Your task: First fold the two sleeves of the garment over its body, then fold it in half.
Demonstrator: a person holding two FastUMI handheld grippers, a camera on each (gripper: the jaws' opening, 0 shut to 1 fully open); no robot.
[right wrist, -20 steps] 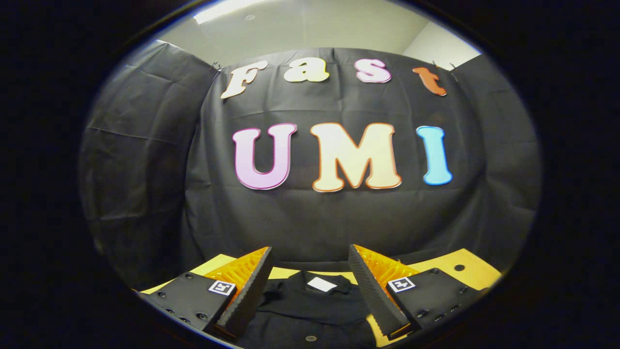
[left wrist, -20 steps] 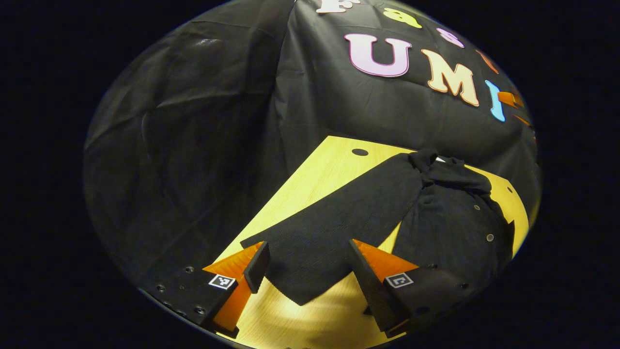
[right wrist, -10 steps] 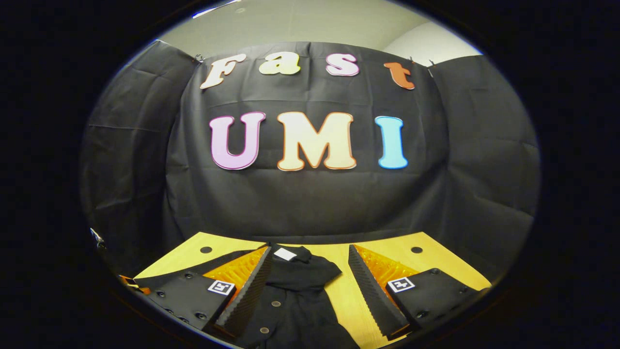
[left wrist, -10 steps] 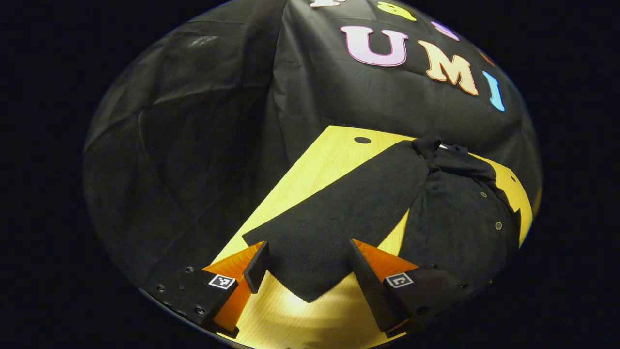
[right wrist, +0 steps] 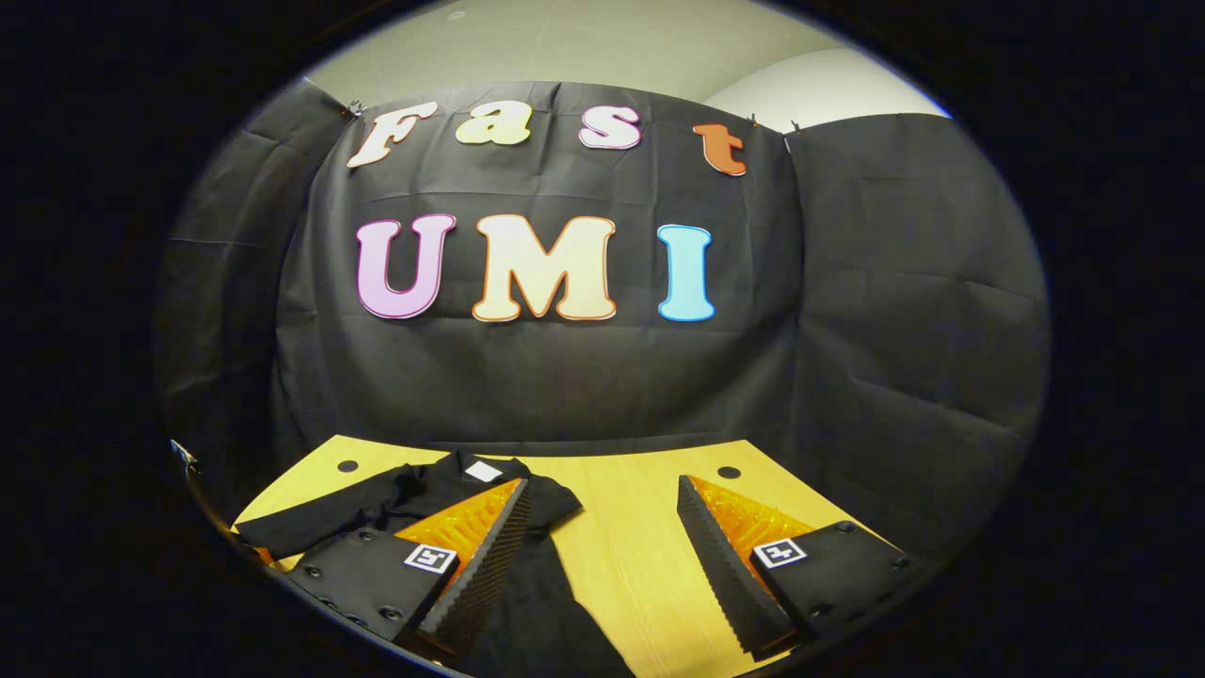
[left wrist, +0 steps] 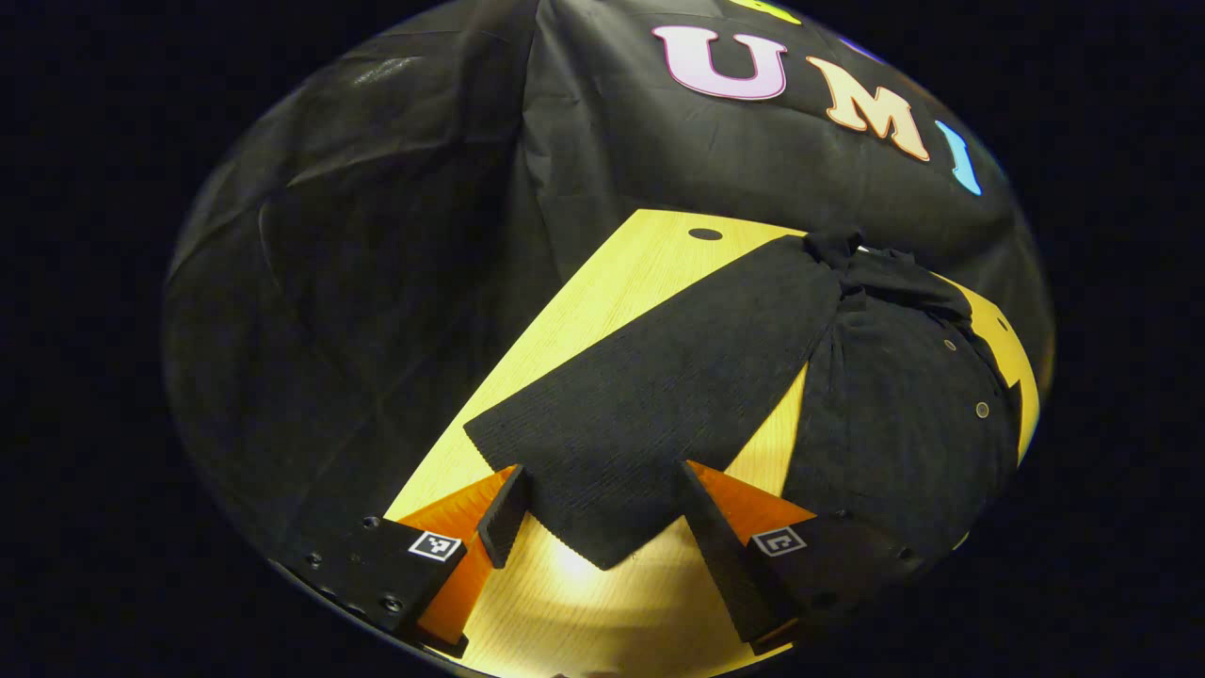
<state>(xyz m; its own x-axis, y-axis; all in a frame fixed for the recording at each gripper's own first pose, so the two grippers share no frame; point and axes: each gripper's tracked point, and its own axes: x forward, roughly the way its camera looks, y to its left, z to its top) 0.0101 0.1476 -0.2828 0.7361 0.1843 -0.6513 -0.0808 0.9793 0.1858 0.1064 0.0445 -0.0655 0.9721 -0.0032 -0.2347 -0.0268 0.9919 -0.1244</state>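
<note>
Shirt lies flat on desk, buttons up, collar twd back wall. Its sleeve is spread out sideways, cuff end sitting btwn fingers of my left hand-held gripper, jaws released, nothing pinched yet. I've lined it up for the cuff grab. Right hand-held gripper released too, over bare desk beside shirt, parked out of the way imo. No fold done.

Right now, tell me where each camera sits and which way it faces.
Left gripper view: rides the left gripper, tilted down at the spread sleeve between its open fingers on the table.
Right gripper view: rides the right gripper, facing level toward the booth wall; its open fingers show over the table.
Shared: the black shirt and the table.
</note>
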